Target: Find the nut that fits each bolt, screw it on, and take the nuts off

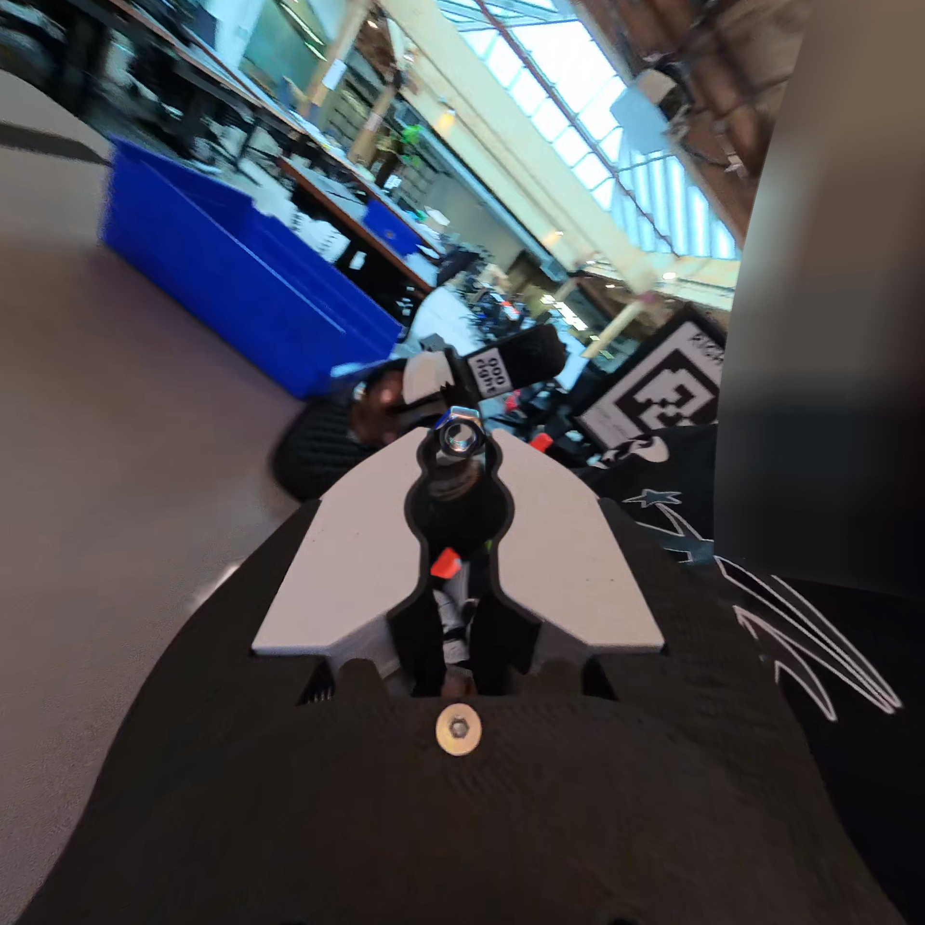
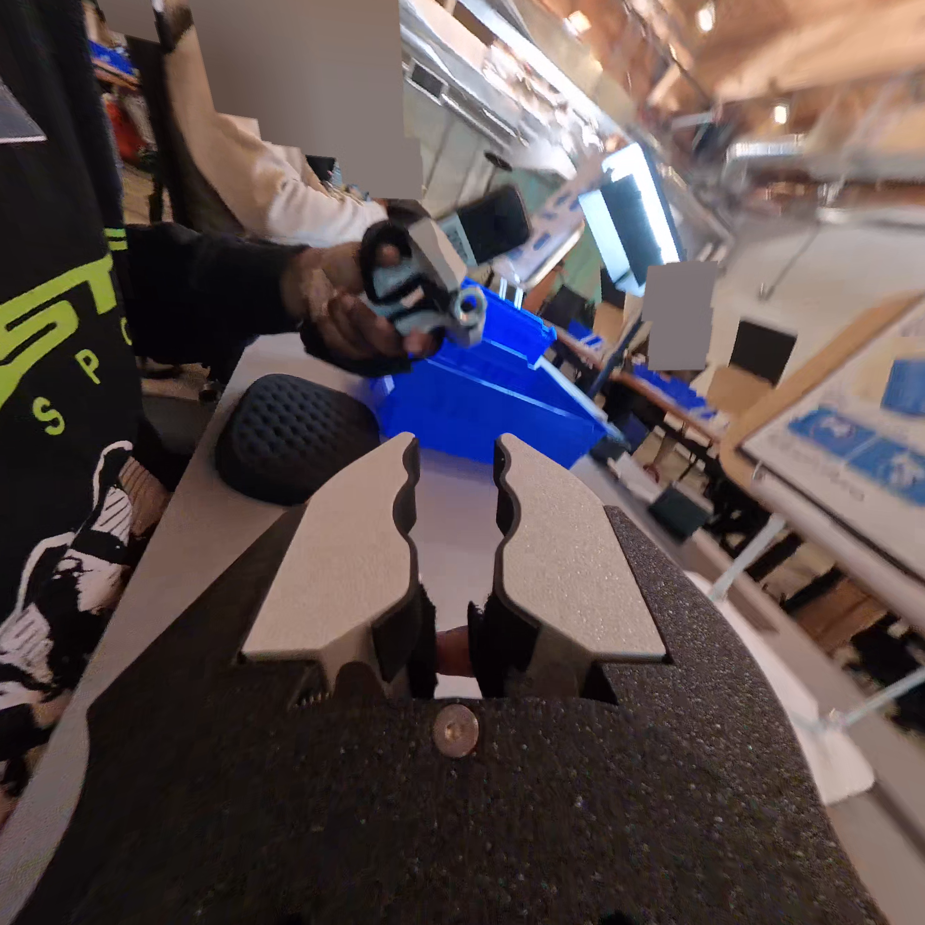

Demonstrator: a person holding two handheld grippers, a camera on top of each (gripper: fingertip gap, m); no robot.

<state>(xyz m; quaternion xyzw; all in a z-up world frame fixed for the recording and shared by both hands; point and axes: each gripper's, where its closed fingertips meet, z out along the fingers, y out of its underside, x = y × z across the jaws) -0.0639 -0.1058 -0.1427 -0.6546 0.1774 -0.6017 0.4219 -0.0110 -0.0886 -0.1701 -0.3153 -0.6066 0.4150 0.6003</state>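
My left gripper (image 1: pixel 459 453) is shut on a silver hex nut (image 1: pixel 458 436) at its fingertips, with the nut's hole facing the camera. It is held up in the air above the grey table (image 1: pixel 100 450). In the right wrist view the left gripper (image 2: pixel 463 320) shows in a person's hand (image 2: pixel 345 320), with the nut (image 2: pixel 470 306) at its tip. My right gripper (image 2: pixel 455 450) is open and empty, low over the table, pointing toward the left one. No bolt is visible.
A blue plastic bin (image 2: pixel 480 400) stands on the table behind both grippers and also shows in the left wrist view (image 1: pixel 225 265). A black dimpled pad (image 2: pixel 295 435) lies at the table's near left. A person in a black printed shirt (image 2: pixel 55 350) stands close on the left. The gap from one gripper's tips to the other's is roughly 8 centimeters.
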